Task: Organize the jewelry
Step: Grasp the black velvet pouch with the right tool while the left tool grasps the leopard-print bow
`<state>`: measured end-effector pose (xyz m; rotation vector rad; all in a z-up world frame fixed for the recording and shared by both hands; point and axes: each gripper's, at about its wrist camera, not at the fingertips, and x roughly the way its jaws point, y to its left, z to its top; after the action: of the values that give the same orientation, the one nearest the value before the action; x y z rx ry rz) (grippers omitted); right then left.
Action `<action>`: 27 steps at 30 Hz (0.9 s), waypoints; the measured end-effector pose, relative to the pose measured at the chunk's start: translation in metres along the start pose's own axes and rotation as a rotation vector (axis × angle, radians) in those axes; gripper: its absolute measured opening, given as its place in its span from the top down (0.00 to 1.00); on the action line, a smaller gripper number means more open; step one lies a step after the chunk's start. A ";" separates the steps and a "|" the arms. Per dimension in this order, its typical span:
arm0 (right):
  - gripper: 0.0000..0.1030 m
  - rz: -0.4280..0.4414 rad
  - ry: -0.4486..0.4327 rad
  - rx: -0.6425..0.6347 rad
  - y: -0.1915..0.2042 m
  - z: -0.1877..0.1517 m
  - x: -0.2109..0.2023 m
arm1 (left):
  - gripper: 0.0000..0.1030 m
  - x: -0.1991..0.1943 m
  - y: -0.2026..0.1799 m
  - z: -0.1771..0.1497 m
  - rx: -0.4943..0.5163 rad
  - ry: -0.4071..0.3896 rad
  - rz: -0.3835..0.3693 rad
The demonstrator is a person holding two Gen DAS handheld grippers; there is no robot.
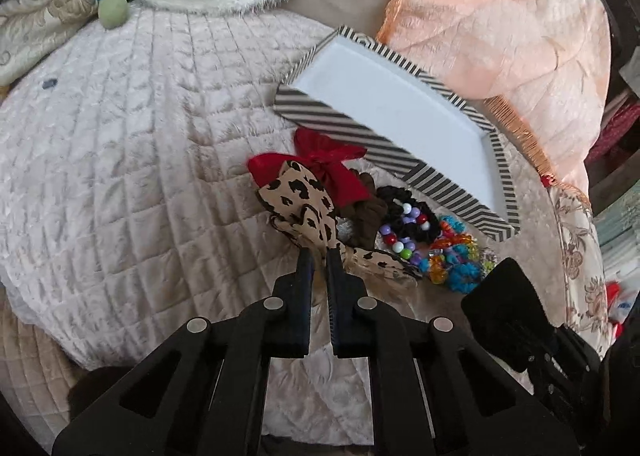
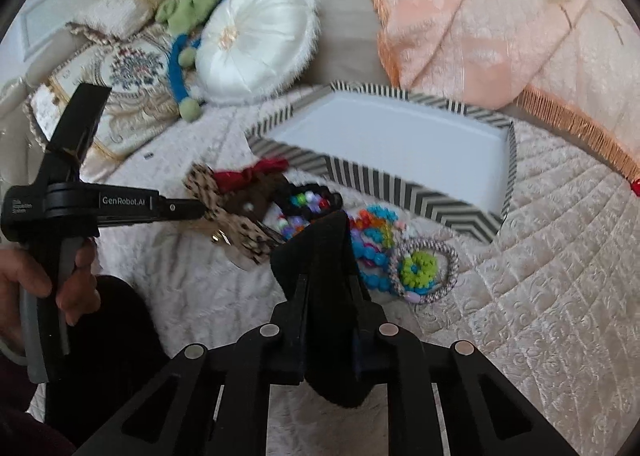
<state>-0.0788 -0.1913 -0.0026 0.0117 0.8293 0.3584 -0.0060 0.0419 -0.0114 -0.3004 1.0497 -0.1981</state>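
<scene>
**Both grippers clamped at the accessory pile beside the striped box**

The left gripper [image 1: 319, 252] has its two fingers nearly together, pinching the tail of the leopard-print bow [image 1: 298, 202] at the near edge of the pile. From the right wrist view the same left gripper [image 2: 200, 208] reaches in from the left, held by the person's left hand [image 2: 52, 276], its tip touching the leopard-print bow [image 2: 228, 216].

The right gripper [image 2: 328, 252] is clenched on a black velvet pad [image 2: 322, 256], which stands upright between its fingers and hides part of the pile behind it. In the left wrist view that black velvet pad [image 1: 504, 292] shows at the right, just beside the beads.

The pile lies on the quilted cream bedspread [image 1: 120, 160], directly in front of the striped box [image 1: 340, 126], whose white inside holds nothing visible. In the pile: a red bow [image 1: 328, 164] touching the box's near wall, a brown scrunchie [image 1: 366, 212], a black scrunchie [image 1: 404, 216], a beaded bracelet [image 1: 400, 234] of mixed colours, and bright blue and orange beads [image 1: 452, 256]. A grey braided hair tie [image 2: 424, 268] lies at the right of the pile around a green bead ring [image 2: 418, 268].

A round white cushion [image 2: 256, 44] and a peach fringed blanket [image 2: 500, 28] lie beyond the box
</scene>
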 end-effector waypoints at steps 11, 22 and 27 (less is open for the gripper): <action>0.86 0.011 -0.025 0.026 0.002 -0.001 -0.019 | 0.29 0.000 0.017 -0.001 -0.121 -0.008 -0.006; 0.86 0.019 -0.012 0.038 0.003 -0.005 -0.020 | 0.93 0.029 0.006 0.001 -0.078 0.048 0.003; 0.86 0.024 -0.040 0.032 0.005 -0.001 -0.029 | 0.96 -0.015 -0.001 0.002 -0.042 -0.002 -0.066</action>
<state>-0.0987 -0.1954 0.0187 0.0588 0.7956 0.3666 -0.0117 0.0459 0.0019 -0.3732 1.0439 -0.2356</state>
